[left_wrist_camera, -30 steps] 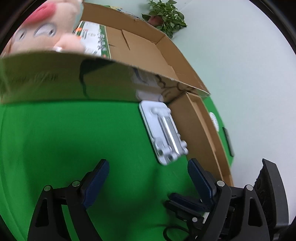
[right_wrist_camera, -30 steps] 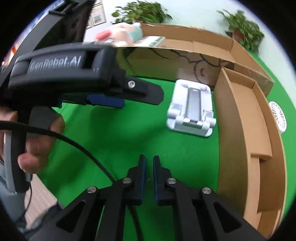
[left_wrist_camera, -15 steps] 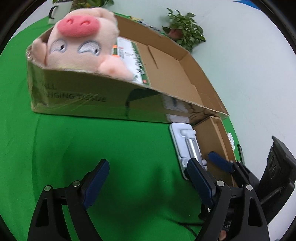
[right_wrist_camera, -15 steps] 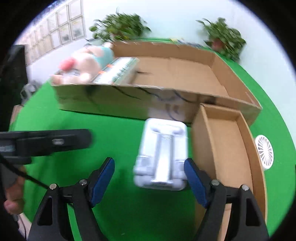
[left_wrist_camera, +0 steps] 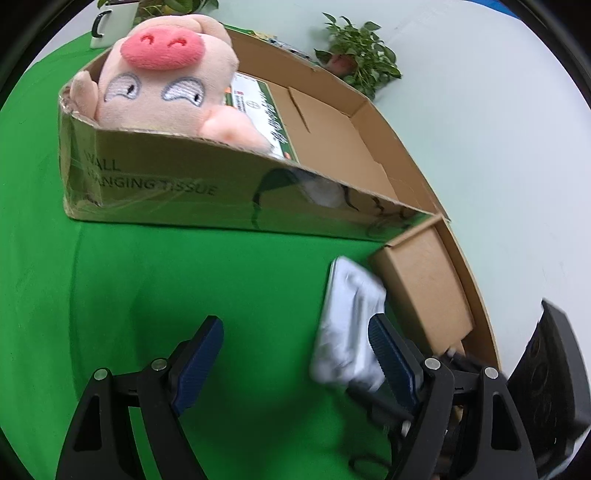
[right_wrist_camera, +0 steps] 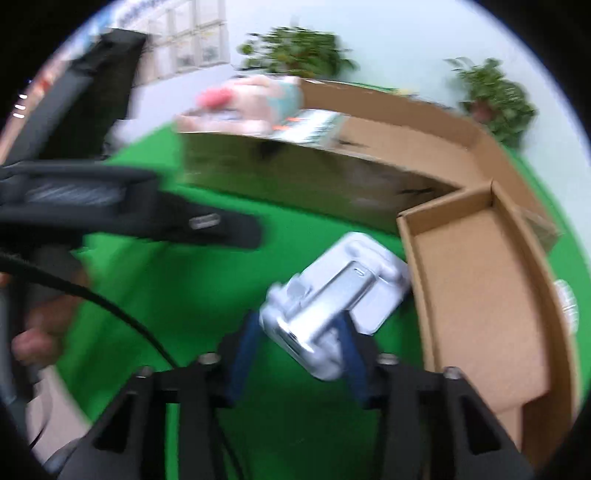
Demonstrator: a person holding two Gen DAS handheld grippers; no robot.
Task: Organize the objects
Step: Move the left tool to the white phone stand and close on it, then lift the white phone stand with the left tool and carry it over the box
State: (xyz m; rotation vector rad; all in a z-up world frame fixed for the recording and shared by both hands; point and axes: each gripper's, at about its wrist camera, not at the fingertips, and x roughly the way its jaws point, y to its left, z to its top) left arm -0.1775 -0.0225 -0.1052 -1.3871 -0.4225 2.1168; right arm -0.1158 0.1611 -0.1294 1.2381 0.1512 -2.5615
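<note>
A white and silver phone stand (right_wrist_camera: 332,295) is held between the blue pads of my right gripper (right_wrist_camera: 299,350), tilted and lifted off the green cloth. It also shows blurred in the left wrist view (left_wrist_camera: 351,325), beside the small cardboard tray (left_wrist_camera: 424,291). My left gripper (left_wrist_camera: 295,354) is open and empty above the green cloth. A large cardboard box (left_wrist_camera: 166,184) behind holds a pink plush pig (left_wrist_camera: 162,74) and a green and white packet (left_wrist_camera: 258,110).
The small open tray (right_wrist_camera: 480,295) lies right of the stand. Potted plants (left_wrist_camera: 358,59) stand at the back by the wall. A white mug (left_wrist_camera: 110,18) is at the far left. The left gripper's body (right_wrist_camera: 110,206) crosses the right wrist view.
My right gripper opened, moved onto the phone stand, closed on it and lifted it, tilting it. My left gripper drew back from the box, staying open.
</note>
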